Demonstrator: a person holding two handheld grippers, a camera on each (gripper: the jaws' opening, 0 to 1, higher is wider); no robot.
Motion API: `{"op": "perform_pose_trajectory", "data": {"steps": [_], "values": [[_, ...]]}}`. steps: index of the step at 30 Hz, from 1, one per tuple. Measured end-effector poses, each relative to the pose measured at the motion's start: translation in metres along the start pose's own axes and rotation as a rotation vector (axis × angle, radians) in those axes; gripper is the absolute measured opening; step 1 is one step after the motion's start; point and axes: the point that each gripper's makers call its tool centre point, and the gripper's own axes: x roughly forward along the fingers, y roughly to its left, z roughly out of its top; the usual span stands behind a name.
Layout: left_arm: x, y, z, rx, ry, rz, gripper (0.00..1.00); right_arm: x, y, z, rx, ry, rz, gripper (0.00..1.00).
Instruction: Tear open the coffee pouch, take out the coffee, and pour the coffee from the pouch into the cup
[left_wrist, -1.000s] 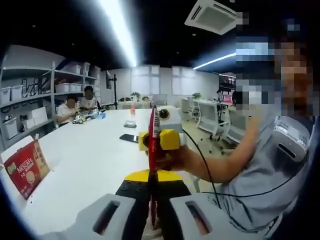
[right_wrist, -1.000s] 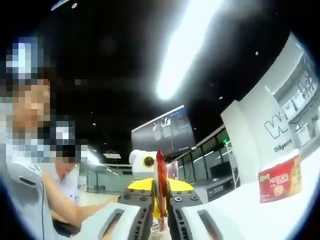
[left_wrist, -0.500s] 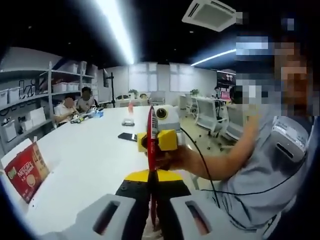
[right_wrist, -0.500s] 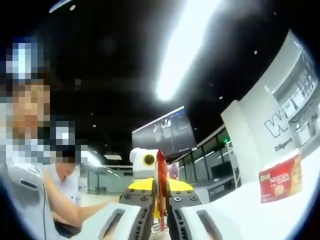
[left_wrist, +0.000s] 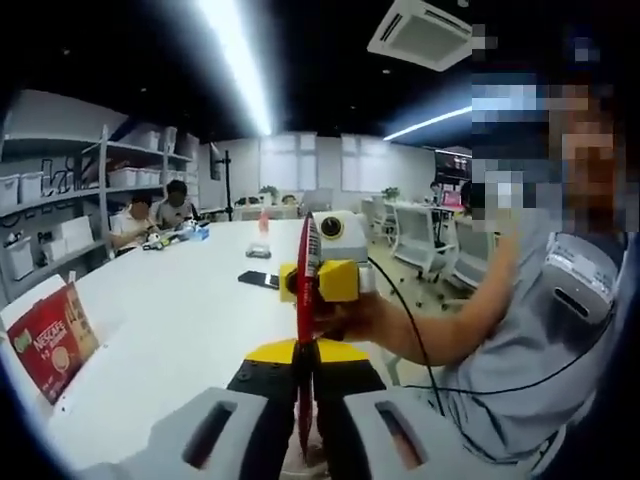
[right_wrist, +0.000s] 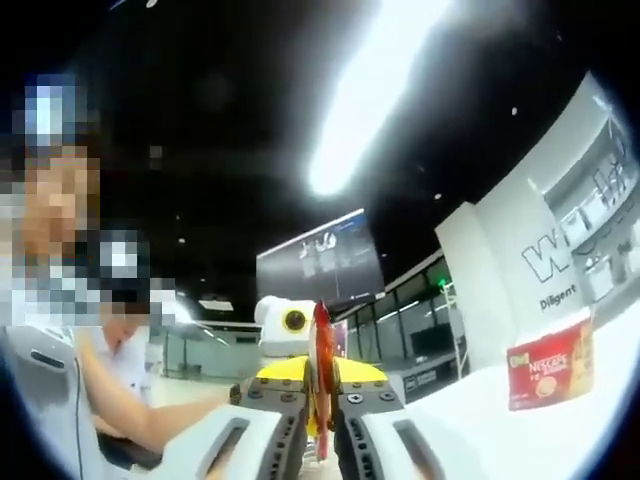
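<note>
Pouch (left_wrist: 305, 300) held edge-on above the table (left_wrist: 180, 330), clamped between my left gripper (left_wrist: 300, 420) and right gripper (right_wrist: 318, 430) (both jaws closed on it), appears untorn; tearing and pouring remain.

Thin red coffee pouch (left_wrist: 304, 300), foil-like, glossy along its edge, also seen edge-on (right_wrist: 322, 370); left gripper (left_wrist: 303, 420) with matt grey plastic jaws, matt black studded blocks, yellow plastic behind; right gripper (right_wrist: 320, 430) of the same grey, black and yellow plastic; long white table (left_wrist: 180, 320), smooth, faintly shiny; red printed cardboard coffee box (left_wrist: 45, 340), slightly glossy, again at (right_wrist: 547, 365); grey cloth shirt (left_wrist: 540, 330), soft, matt; thin black cable (left_wrist: 400, 320), smooth rubbery look.
</note>
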Motion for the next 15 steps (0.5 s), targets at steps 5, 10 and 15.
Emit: {"op": "perform_pose_trajectory", "data": {"steps": [5, 10, 15], "values": [[-0.0026, -0.0003, -0.0028, -0.004, 0.015, 0.000, 0.10, 0.0027, -0.0021, -0.0029, 0.020, 0.000, -0.001, 0.08], [-0.0047, -0.0003, -0.0003, -0.007, 0.005, -0.001, 0.05, 0.0049, 0.0009, -0.0019, 0.007, 0.009, 0.004, 0.08], [-0.0037, -0.0016, -0.0006, 0.005, 0.015, -0.008, 0.03, 0.0038, 0.0005, -0.0022, 0.005, 0.009, 0.004, 0.08]]}}
